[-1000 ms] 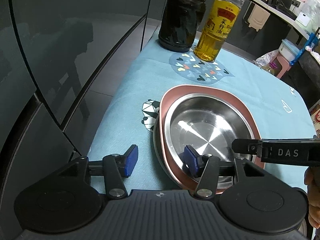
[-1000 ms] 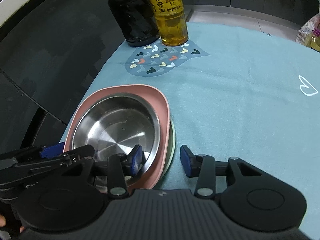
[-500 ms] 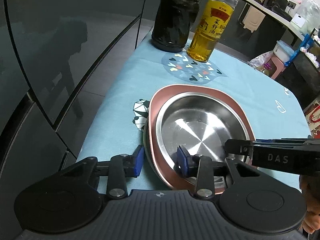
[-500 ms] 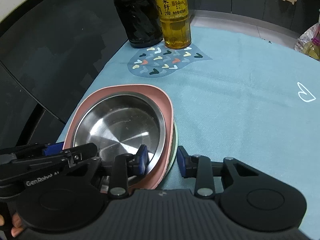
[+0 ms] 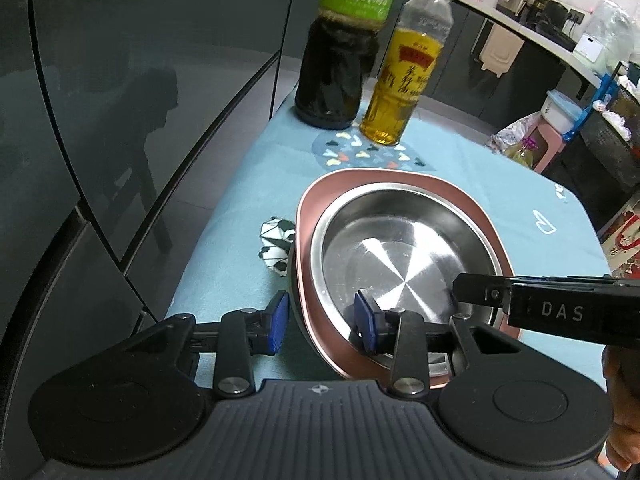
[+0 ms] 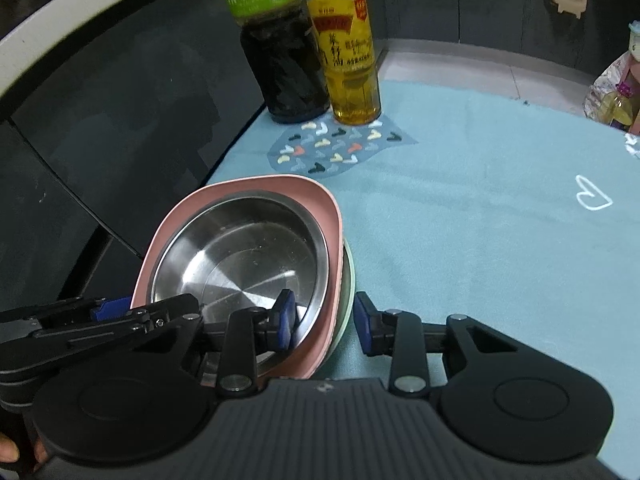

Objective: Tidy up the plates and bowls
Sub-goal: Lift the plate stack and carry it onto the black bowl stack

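A stack of dishes sits between my two grippers: a steel plate nested in a pink plate, with a pale green dish under them. My left gripper is shut on the stack's left rim, one blue pad inside the steel plate and one under the outer wall. On the opposite rim my right gripper is shut the same way. Each gripper shows in the other's view: the right gripper and the left gripper. The stack looks raised slightly off the blue tablecloth.
A dark sauce bottle with a green label and a yellow oil bottle stand at the table's far end. A glossy dark cabinet runs along the table's left edge. Right of the stack lies bare tablecloth.
Both grippers' jaws narrowed onto the stack's rim a second ago. Since then both hands have risen a little, with the stack between them.
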A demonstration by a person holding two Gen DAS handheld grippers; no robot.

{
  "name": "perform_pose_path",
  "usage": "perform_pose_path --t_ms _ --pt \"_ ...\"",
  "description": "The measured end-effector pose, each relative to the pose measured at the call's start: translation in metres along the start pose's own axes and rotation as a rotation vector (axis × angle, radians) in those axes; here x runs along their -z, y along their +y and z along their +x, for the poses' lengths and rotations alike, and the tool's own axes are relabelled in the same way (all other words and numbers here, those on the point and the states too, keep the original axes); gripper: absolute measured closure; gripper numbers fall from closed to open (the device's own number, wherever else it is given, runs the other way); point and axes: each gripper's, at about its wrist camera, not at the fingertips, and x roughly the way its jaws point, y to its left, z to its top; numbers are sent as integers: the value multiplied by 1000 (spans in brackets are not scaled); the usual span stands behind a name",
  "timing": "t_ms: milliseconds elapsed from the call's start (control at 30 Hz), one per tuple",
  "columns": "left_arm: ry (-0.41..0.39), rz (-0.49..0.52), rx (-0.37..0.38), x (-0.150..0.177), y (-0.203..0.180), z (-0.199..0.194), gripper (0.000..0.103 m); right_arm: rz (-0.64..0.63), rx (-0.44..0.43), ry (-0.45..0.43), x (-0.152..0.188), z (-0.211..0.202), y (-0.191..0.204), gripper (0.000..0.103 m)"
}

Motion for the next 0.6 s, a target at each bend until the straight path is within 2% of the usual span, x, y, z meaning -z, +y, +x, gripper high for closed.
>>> perform_pose_path --t_ms 267,600 --pt "-24 21 14 8 -17 -25 70 14 5 -44 11 -32 -3 76" --pt "-62 65 50 33 -44 -65 70 33 21 -106 41 -81 -6 76"
